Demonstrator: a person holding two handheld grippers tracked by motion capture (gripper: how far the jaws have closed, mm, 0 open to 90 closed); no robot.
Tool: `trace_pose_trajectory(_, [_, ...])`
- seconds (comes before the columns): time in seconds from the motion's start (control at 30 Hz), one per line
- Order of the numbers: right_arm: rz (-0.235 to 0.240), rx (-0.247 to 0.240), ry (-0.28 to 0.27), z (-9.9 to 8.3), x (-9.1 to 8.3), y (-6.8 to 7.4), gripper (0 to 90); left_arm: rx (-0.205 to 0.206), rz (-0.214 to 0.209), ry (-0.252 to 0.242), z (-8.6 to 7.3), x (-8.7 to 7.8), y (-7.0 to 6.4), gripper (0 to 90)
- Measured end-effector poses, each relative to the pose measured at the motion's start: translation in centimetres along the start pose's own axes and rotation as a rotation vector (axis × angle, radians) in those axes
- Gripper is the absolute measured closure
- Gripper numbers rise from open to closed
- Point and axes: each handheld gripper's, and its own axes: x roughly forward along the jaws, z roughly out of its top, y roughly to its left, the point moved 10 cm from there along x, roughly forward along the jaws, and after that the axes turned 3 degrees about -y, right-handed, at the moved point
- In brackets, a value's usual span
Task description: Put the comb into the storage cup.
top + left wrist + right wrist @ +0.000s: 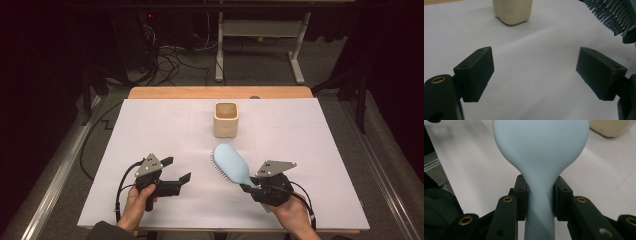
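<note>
1. The right claw (248,187) is clamped on the handle of a light blue hairbrush (231,164); in the right gripper view its two jaws press on either side of the narrow neck of the handle (540,202).
2. The hairbrush sits near the front edge of the desk (320,150), right of the middle, its head pointing away from the person and toward the far left. Its bristles (216,165) face left, toward the other claw; whether the head touches the desk or is lifted just off it cannot be told.
3. The left claw (176,169) is spread wide and holds nothing. It is near the front left part of the desk, with bare white surface between its jaws in the left gripper view.
4. A cream cup (225,119) stands upright toward the far edge of the desk, near the middle, apart from the hairbrush head.
5. In the left gripper view the bristles (614,15) show at the upper right and the cup (512,11) at the top.
</note>
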Motion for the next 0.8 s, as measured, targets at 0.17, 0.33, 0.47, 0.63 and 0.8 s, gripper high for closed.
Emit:
trace_pose_trajectory(0.17, [0.0,0.0,0.0,0.0,0.0,0.0,70.3,0.008,-0.038,0.013,0.1,0.7,-1.0,15.8])
trace_pose_trajectory(0.33, [-0.001,-0.007,-0.005,0.1,0.1,0.1,70.3,0.02,-0.068,0.015,0.4,1.3,-2.0,15.8])
trace_pose_trajectory(0.47, [-0.002,-0.012,-0.005,0.2,0.2,0.2,70.3,0.022,-0.086,0.009,0.8,1.7,-2.6,15.9])
trace_pose_trajectory(0.63, [0.001,-0.013,-0.014,0.4,0.3,0.3,70.3,0.038,-0.112,0.01,1.3,2.2,-3.5,15.9])
trace_pose_trajectory(0.8, [0.0,-0.014,-0.02,0.6,0.5,0.3,70.3,0.045,-0.134,0.005,1.8,2.8,-4.4,15.9])
